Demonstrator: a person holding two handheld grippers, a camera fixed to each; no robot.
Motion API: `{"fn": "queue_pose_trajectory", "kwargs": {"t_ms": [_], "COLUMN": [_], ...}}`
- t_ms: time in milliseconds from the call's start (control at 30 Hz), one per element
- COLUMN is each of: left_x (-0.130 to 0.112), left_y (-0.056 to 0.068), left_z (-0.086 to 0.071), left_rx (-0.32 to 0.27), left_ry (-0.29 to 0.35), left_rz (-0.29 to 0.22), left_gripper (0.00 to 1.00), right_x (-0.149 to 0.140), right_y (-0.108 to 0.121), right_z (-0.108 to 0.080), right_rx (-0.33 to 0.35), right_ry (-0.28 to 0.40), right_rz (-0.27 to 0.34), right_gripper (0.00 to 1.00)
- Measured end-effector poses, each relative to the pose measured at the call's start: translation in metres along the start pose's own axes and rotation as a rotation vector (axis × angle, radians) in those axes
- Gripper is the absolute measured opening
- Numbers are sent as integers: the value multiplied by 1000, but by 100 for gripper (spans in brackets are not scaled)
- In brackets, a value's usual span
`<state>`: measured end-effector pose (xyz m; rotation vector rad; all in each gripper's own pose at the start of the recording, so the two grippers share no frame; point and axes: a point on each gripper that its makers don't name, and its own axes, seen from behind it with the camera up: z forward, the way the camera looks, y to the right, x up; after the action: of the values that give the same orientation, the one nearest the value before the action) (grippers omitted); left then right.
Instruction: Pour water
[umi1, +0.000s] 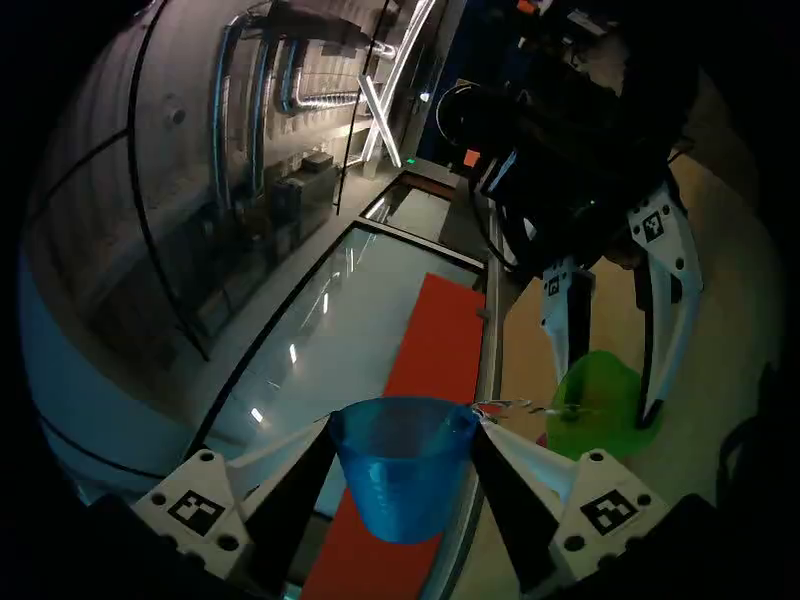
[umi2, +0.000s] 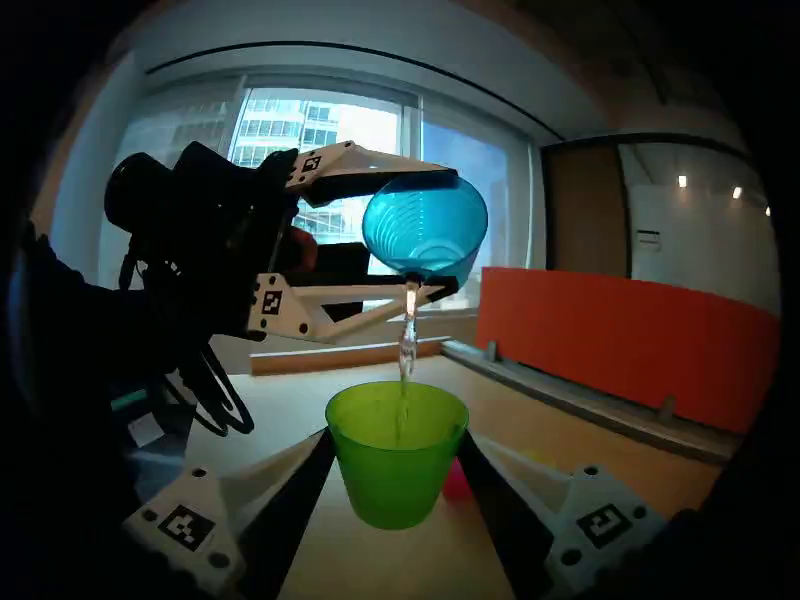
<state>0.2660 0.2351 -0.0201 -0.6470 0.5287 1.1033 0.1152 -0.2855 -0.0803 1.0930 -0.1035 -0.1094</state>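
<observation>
Left gripper: closed on the blue cup, one finger pressed to each side of its wall. It is raised above the worktop and tipped.
Blue cup: translucent and held tilted, with its rim over the green cup. How much water is inside cannot be made out.
Water: a thin stream falls from the blue cup's rim into the green cup. It is faint against the bright window.
Right gripper: clamped on the green cup, with a finger on either side.
Green cup: upright below the blue cup. Whether its base touches the worktop cannot be told.
Water level: blurred through the green wall.
Pink object: just behind the green cup, mostly hidden, unidentifiable.
Left gripper's holder: in the right gripper view, a dark body and cables lie in shadow, and the hand is unclear.
Orange panel: runs along the worktop's far edge, cut off at the right.
</observation>
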Motion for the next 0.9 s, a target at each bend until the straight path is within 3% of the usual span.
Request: {"fn": "queue_pose_trajectory", "kwargs": {"t_ms": [900], "left_x": [9], "left_y": [-6], "left_z": [-2], "left_rx": [4], "left_ry": [9], "left_rz": [70], "left_gripper": [88], "right_x": [4], "right_y": [0], "right_z": [-3], "right_rx": [-3], "right_ry": [6], "right_rz": [-12], "right_gripper": [89]}}
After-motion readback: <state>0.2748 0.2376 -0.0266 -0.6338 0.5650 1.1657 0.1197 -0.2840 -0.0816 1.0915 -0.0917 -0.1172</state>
